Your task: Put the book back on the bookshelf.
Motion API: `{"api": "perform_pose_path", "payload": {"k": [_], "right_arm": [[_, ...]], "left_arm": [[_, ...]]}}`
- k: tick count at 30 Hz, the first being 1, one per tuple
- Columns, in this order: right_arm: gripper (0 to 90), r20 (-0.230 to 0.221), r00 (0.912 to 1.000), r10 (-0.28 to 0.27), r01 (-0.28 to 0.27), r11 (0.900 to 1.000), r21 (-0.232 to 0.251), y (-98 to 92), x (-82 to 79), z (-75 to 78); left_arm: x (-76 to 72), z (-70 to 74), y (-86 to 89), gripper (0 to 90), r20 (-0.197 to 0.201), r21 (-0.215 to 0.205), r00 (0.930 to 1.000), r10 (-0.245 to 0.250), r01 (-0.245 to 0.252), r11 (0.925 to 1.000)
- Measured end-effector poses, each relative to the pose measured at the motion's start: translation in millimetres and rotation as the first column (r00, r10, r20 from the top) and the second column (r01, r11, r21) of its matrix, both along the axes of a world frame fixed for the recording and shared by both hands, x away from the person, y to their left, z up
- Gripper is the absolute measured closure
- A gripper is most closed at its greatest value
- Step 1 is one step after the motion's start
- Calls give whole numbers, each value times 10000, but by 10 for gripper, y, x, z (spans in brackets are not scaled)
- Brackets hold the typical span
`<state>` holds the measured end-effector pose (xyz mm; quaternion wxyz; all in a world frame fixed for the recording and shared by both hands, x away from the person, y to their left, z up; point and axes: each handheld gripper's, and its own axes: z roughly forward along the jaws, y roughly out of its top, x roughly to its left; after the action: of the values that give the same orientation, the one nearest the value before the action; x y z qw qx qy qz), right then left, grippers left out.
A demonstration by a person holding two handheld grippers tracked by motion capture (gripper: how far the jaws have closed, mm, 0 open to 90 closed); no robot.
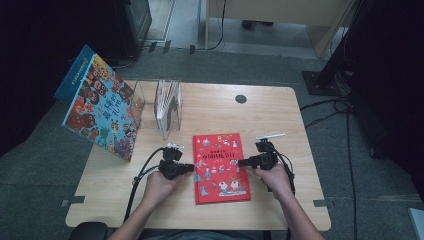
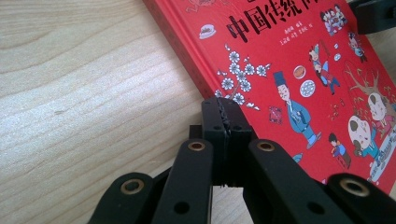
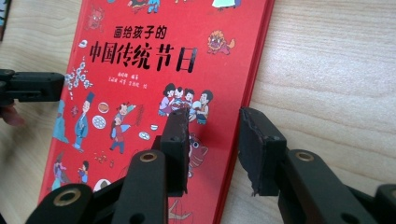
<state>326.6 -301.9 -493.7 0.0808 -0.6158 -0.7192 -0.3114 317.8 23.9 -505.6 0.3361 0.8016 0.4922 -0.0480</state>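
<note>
A red picture book (image 1: 220, 167) with cartoon figures and black characters lies flat on the wooden table (image 1: 215, 107), in front of the person. My left gripper (image 1: 187, 168) points right at the book's left edge. In the left gripper view its jaws (image 2: 226, 121) are shut with nothing between them, tips at the edge of the red book (image 2: 299, 60). My right gripper (image 1: 242, 162) points left at the book's right edge. In the right gripper view it (image 3: 215, 135) stands open astride that edge, with one pad (image 3: 180, 140) over the red cover (image 3: 154, 56) and the other (image 3: 257, 144) over bare wood.
A large colourful book (image 1: 97, 107) leans upright at the table's left side. Beside it stands a clear plastic book rack (image 1: 167, 107) with thin books in it. A round black grommet (image 1: 241, 99) sits near the far edge. Cables lie on the floor to the right.
</note>
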Motion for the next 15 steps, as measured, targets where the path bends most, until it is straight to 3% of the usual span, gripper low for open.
{"api": "perform_pose_path", "payload": {"k": [6,15], "right_arm": [[656,277,9996,67,-73,9998,202,-37,-9,72],[644,609,9974,385,-374,9991,-187,-5,11,227]], "left_arm": [[-8,0,-10,900,-23,-26,10000,-54,54,10000],[-22,-1,-27,900,-15,-35,9999,-133,133,9999]]}}
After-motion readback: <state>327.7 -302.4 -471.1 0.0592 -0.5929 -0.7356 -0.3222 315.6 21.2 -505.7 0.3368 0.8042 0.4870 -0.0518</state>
